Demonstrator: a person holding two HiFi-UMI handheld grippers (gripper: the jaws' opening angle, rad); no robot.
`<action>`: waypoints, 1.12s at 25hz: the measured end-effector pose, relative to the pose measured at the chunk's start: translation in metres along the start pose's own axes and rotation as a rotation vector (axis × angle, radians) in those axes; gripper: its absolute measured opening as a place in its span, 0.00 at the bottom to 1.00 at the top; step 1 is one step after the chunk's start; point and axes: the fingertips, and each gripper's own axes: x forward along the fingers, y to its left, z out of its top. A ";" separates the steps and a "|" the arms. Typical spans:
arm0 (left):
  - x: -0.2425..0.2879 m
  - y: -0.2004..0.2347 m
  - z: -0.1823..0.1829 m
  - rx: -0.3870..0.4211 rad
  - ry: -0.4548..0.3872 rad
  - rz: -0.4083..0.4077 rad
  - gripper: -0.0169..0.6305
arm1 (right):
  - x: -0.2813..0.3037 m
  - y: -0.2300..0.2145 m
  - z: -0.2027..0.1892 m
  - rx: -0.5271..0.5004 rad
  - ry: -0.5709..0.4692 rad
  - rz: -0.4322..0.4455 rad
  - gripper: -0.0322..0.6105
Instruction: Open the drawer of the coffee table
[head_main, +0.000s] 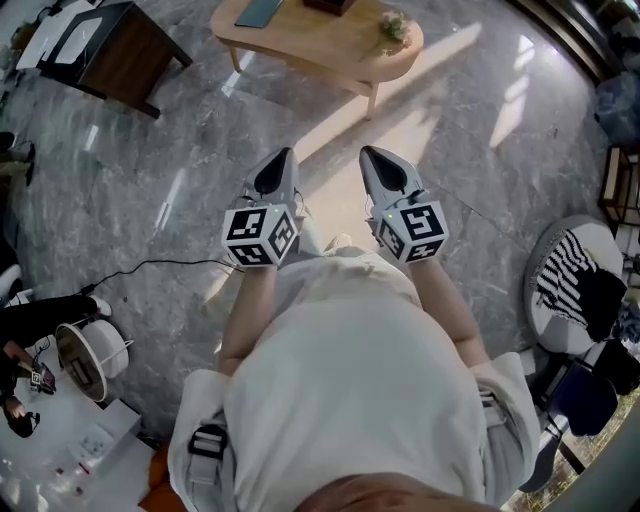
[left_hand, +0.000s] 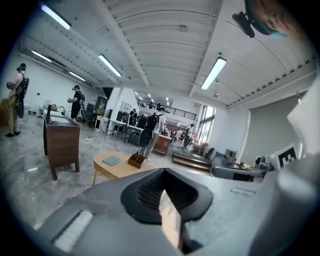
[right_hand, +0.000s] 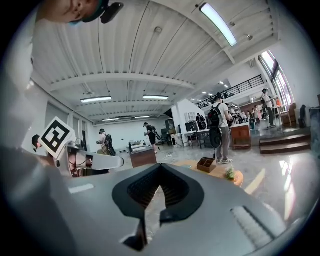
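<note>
Both the left gripper (head_main: 286, 153) and the right gripper (head_main: 368, 151) are clamped together on nothing while the coffee table (head_main: 320, 42) stands well ahead, its drawer unseen, so the person risks approaching a drawerless side or butting its front with closed jaws.

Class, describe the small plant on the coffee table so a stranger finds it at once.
On the grey floor stands a pale oval coffee table. At its right end sits the small plant, the only leafy thing beside a flat book and brown box.
</note>
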 end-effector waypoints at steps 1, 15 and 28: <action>-0.002 0.003 -0.001 -0.007 -0.001 0.005 0.02 | 0.001 0.002 -0.001 0.000 0.001 0.002 0.05; 0.025 0.054 0.018 -0.018 -0.036 0.014 0.02 | 0.054 0.006 -0.004 -0.006 0.022 -0.006 0.05; 0.128 0.132 0.061 0.026 0.031 -0.137 0.02 | 0.178 -0.027 0.017 0.024 0.038 -0.124 0.05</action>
